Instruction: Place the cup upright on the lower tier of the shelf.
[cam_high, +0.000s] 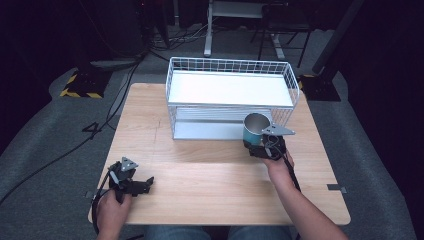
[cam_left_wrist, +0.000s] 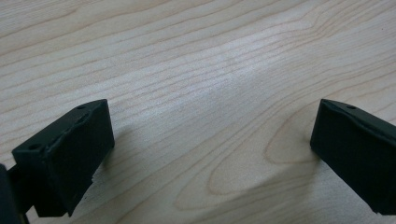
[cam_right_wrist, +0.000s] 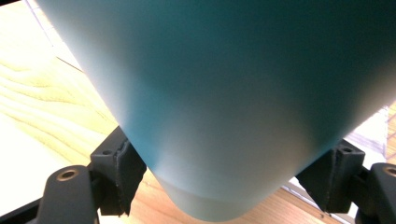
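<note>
One teal cup (cam_high: 254, 131) in right hand-held gripper (cam_high: 262, 146); one wire rack (cam_high: 231, 95).

It looked like a lab or test studio: a lone wooden counter (cam_high: 200, 170) stood on grey carpet (cam_high: 50, 135), with cables (cam_high: 120, 90), hazard-striped stand bases (cam_high: 82, 85) and dark surroundings at the frame's top.

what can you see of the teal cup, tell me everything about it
The teal cup is a smooth, tapered tumbler, wider at its open top, with a shiny metal-looking inside. It stands upright in front of the white wire rack, at the rack's lower shelf. The right gripper holds it, with its black jaws pressed to either side of the narrower lower body, as the right gripper view shows. Whether its base rests on the wooden table cannot be told.
</note>
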